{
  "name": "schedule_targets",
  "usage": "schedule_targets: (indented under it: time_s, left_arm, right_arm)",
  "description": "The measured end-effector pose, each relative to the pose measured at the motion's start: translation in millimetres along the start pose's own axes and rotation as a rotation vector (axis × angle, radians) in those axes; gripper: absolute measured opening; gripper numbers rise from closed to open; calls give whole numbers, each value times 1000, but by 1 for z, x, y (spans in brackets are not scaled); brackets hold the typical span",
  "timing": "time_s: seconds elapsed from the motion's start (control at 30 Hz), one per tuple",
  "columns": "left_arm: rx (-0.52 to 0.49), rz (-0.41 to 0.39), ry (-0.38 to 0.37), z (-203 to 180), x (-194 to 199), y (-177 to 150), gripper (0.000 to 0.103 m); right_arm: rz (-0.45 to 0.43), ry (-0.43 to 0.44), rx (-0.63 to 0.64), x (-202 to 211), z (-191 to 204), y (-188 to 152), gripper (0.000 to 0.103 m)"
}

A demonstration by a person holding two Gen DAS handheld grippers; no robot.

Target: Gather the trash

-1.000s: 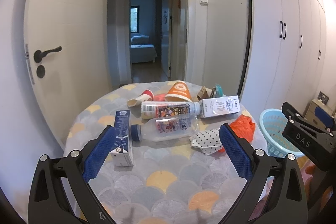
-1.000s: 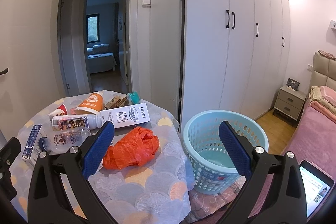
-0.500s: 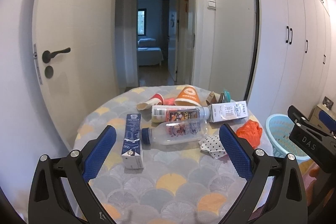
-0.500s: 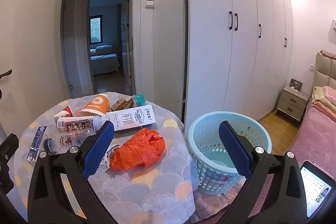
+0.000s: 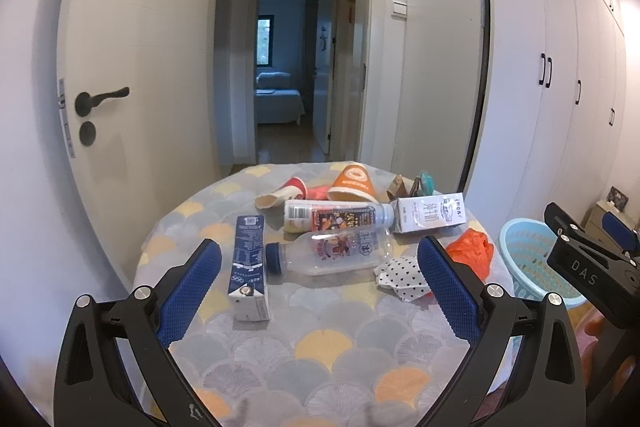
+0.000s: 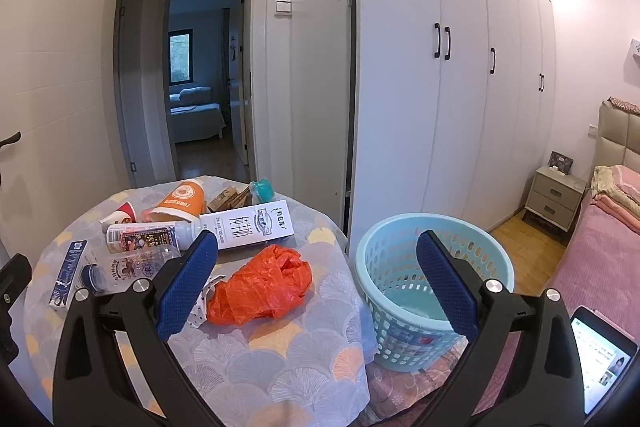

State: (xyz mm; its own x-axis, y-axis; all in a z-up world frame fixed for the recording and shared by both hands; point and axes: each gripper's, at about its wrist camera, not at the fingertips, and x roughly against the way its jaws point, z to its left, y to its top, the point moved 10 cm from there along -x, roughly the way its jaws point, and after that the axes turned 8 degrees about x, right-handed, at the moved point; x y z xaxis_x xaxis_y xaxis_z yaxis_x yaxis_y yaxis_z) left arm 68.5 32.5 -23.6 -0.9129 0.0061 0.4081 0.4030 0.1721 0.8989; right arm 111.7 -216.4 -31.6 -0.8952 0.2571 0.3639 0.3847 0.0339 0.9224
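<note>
Trash lies on a round table (image 5: 320,359) with a fan-pattern cloth: a blue carton (image 5: 248,263), a clear bottle (image 5: 332,251), a labelled bottle (image 5: 336,217), a white carton (image 5: 430,213), an orange cup (image 5: 352,181), a red cup (image 5: 288,189), a dotted wrapper (image 5: 400,273) and an orange plastic bag (image 6: 260,285). A light blue basket (image 6: 416,283) stands right of the table. My left gripper (image 5: 318,291) is open above the near table, short of the bottles. My right gripper (image 6: 318,287) is open, between the bag and the basket, holding nothing.
A white door (image 5: 100,99) with a black handle stands left, an open doorway (image 5: 288,75) behind the table, and tall white wardrobes (image 6: 460,67) at the right. A pink bed (image 6: 600,259), a nightstand (image 6: 556,201) and a phone screen (image 6: 600,359) lie at the far right.
Both grippers have drawn back and risen slightly, so the table and its trash sit lower and farther in both views. Both stay open and nothing on the table moved.
</note>
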Motion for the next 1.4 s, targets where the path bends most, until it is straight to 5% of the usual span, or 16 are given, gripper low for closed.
schedule_targets:
  time_s: [0.23, 0.43, 0.57, 0.67, 0.9, 1.0, 1.13, 1.4]
  left_arm:
    - [20, 19, -8, 6, -5, -2, 95]
    - [50, 12, 48, 52, -12, 11, 95]
    - [94, 52, 59, 91, -28, 21, 95]
    - [127, 128, 22, 111, -48, 17, 94]
    - [168, 270, -60, 107, -94, -5, 92]
    - [134, 327, -60, 94, -112, -21, 92]
    - [70, 385, -2, 87, -131, -38, 91]
    - [38, 449, 35, 90, -146, -56, 70]
  right_arm:
    - [4, -7, -1, -1, -3, -1, 92]
    - [8, -18, -13, -7, -11, -1, 90]
    - [46, 21, -6, -23, -5, -4, 63]
    - [85, 57, -19, -39, 1, -10, 55]
    - [166, 124, -67, -71, 12, -26, 56]
    - [220, 180, -87, -84, 20, -37, 71]
    - [319, 258, -129, -106, 37, -54, 74]
    - [439, 307, -169, -142, 58, -80, 74]
